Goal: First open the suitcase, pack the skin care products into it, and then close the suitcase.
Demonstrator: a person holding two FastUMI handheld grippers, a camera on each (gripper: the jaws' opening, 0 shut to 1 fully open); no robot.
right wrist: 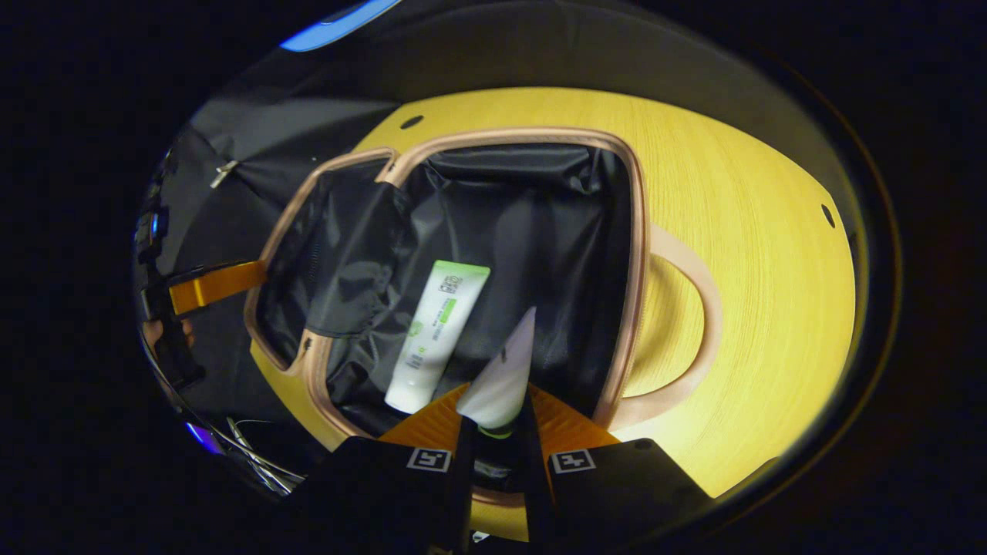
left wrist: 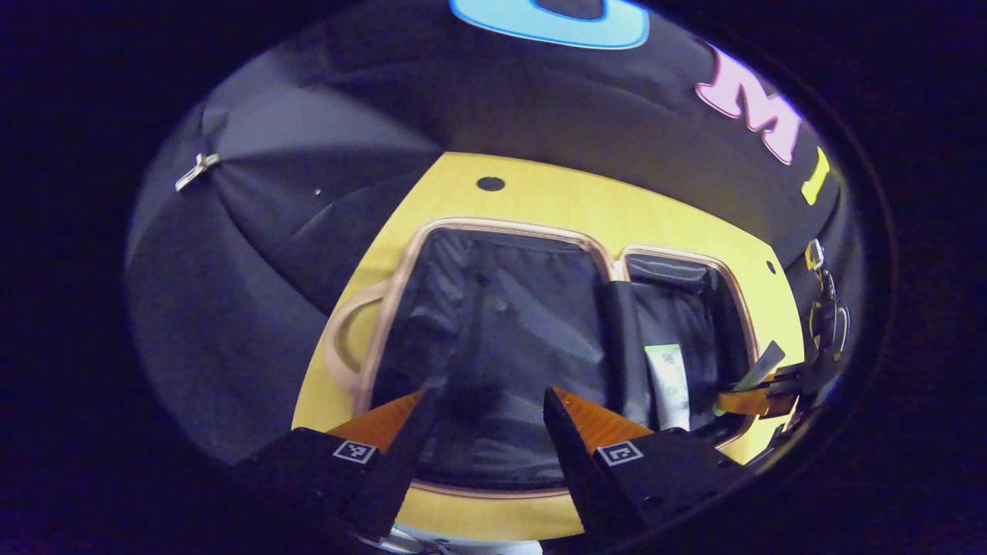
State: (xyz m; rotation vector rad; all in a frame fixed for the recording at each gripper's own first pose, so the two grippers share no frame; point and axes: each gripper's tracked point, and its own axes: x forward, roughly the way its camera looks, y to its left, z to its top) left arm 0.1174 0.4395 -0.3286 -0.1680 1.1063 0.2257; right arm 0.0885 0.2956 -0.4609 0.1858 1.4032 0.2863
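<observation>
My own fingers (right wrist: 463, 432) hide the cap end of the pale tube (right wrist: 505, 370) I grip. The green-and-white tube's (right wrist: 436, 335) print is too small to read. My other hand's far gripper (right wrist: 216, 284) is cut off at the edge.

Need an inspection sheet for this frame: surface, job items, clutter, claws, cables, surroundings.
Surface: yellow wooden table, small dark holes in it.
Job's things: suitcase lies open, both halves lined in black fabric, handle on the table. A white and green tube lies inside one half. A second white tube is held over the same half.
Clutter: nothing seen.
Claws: right claw shut on the second white tube; left claw open over the other half, holding nothing.
Cables: thin wires at the table's near edge, in the right gripper view.
Surroundings: black cloth wall with a metal clip.
</observation>
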